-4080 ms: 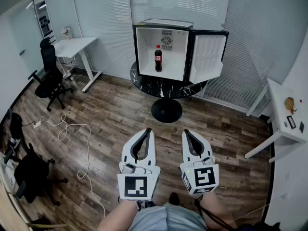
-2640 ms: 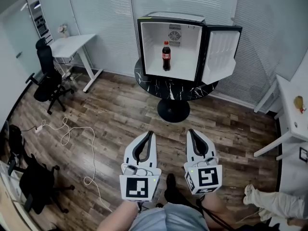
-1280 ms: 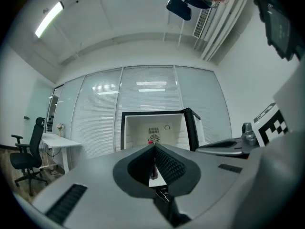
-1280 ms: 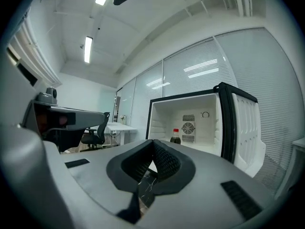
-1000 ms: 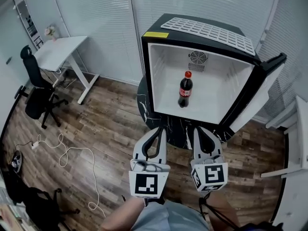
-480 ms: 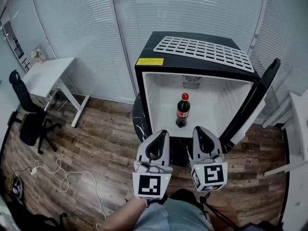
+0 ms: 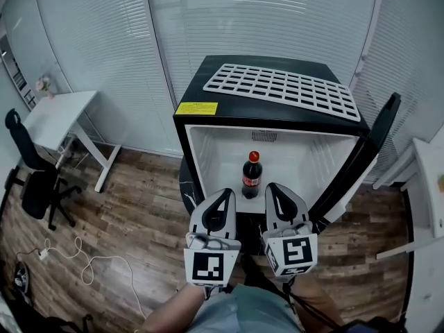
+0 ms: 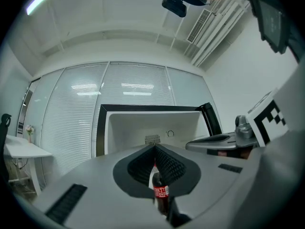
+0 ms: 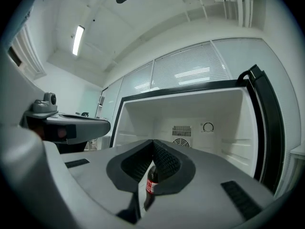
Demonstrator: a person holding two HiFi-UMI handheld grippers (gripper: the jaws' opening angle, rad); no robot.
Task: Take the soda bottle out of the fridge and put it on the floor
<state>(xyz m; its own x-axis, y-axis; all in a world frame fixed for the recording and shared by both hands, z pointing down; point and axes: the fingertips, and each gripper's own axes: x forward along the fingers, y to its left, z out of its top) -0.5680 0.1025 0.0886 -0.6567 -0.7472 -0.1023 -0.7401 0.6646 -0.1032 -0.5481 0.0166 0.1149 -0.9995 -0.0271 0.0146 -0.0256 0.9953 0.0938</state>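
Note:
A dark soda bottle (image 7: 251, 175) with a red cap and red label stands upright on the white floor of an open black mini fridge (image 7: 208, 92). The fridge door (image 7: 368, 148) hangs open to the right. Both grippers are held level just in front of the opening. My left gripper (image 7: 227, 191) is a little left of the bottle and my right gripper (image 7: 272, 186) a little right; neither touches it. Both are shut with nothing held. In the left gripper view the bottle (image 8: 161, 194) shows past the closed tips (image 8: 154, 147). The right gripper view shows the bottle (image 9: 151, 187) the same way behind the tips (image 9: 153, 141).
The fridge sits on a round black marble table (image 7: 186, 186). A white desk (image 7: 59, 116) and a black office chair (image 7: 31, 179) stand at the left, with a white cable (image 7: 76, 266) on the wood floor. Another white table (image 7: 427, 186) is at the right edge.
The view has closed in on the fridge, which now fills the middle of the picture. Both grippers have moved forward together to its opening and stay shut.

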